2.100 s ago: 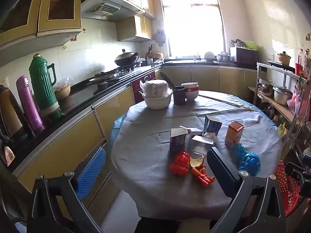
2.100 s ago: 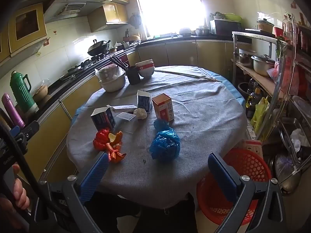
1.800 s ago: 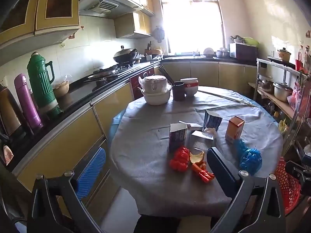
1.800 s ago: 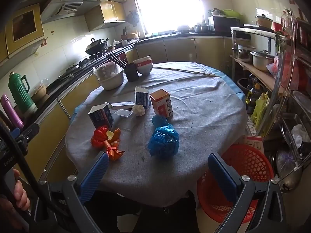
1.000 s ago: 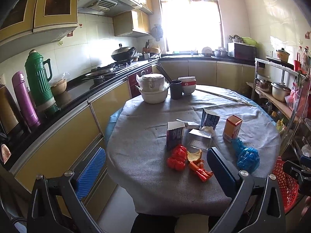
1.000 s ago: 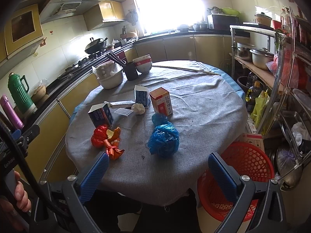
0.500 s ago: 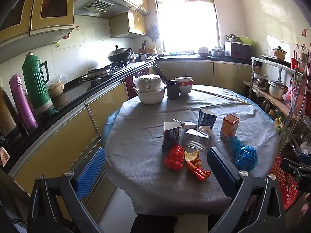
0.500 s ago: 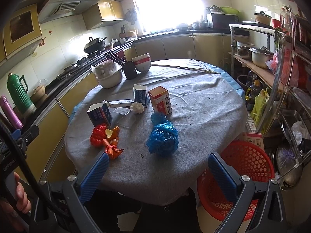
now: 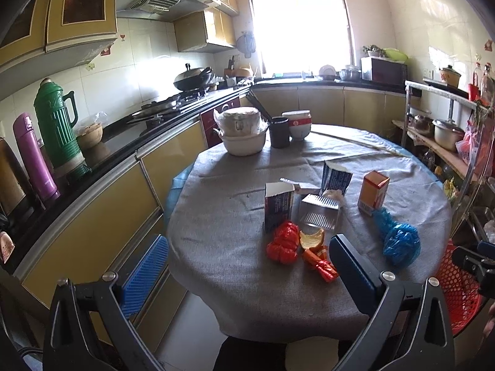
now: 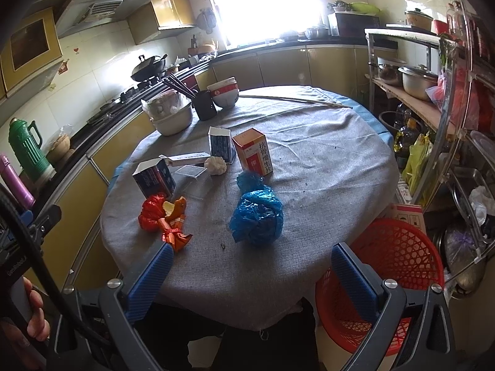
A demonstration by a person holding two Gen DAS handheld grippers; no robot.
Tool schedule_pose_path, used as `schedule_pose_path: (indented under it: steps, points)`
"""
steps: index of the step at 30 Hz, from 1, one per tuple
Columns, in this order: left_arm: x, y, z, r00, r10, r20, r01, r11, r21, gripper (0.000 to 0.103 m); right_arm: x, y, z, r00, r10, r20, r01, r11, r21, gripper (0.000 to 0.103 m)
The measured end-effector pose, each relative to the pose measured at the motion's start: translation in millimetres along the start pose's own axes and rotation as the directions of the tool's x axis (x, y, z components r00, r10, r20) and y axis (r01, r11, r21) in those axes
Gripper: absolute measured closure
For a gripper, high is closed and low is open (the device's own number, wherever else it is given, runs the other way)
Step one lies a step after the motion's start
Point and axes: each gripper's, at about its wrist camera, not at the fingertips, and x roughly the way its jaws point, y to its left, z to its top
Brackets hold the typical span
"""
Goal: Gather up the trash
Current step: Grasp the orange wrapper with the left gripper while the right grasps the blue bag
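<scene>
Over the near edge of the round desk (image 10: 324, 160), both held clear of the cloth: left gripper (image 9: 247, 266) spread wide and empty, right gripper (image 10: 250, 273) likewise wide and empty. Toward the near left rim, trash bunched close: red bag (image 10: 151, 211), orange wrapper (image 10: 176, 235), peel (image 9: 312, 238), blue bag (image 10: 256, 213), open cartons (image 10: 153, 177), orange box (image 10: 253, 151). Right half of the cloth bare out to its rim, red basket (image 10: 399, 253) on the floor just beside that edge.

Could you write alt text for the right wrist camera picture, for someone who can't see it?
An open right gripper faces a round table strewn with trash: a blue plastic bag, red wrappers, small cartons. A red basket stands beside it.
</scene>
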Motion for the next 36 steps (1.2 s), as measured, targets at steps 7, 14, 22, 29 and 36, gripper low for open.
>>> schedule_pose_path:
  steps: [7, 14, 22, 29, 36]
  points:
    - [21, -2, -4, 0.998, 0.029, -0.054, -0.028, 0.999, 0.015, 0.000, 23, -13, 7, 1.000, 0.023, -0.020, -0.022, 0.999, 0.035, 0.000]
    - [54, -6, -6, 0.990, 0.001, -0.141, 0.001, 1.000, 0.015, 0.000, 62, -25, 16, 0.997, 0.041, -0.059, -0.037, 0.997, 0.060, 0.007]
    - [111, -8, -12, 0.938, -0.158, -0.310, 0.137, 0.987, -0.089, 0.000, 116, -39, 19, 0.988, 0.042, -0.148, -0.029, 0.996, 0.089, 0.034]
    - [144, -32, -19, 0.885, -0.246, -0.396, 0.218, 0.969, -0.115, 0.000, 139, -40, 23, 0.982, 0.099, -0.163, -0.085, 0.992, 0.088, 0.034]
    - [172, -49, -29, 0.806, -0.347, -0.480, 0.276, 0.937, -0.214, 0.001, 146, -42, 35, 0.954, 0.222, -0.202, -0.199, 0.972, 0.126, 0.034]
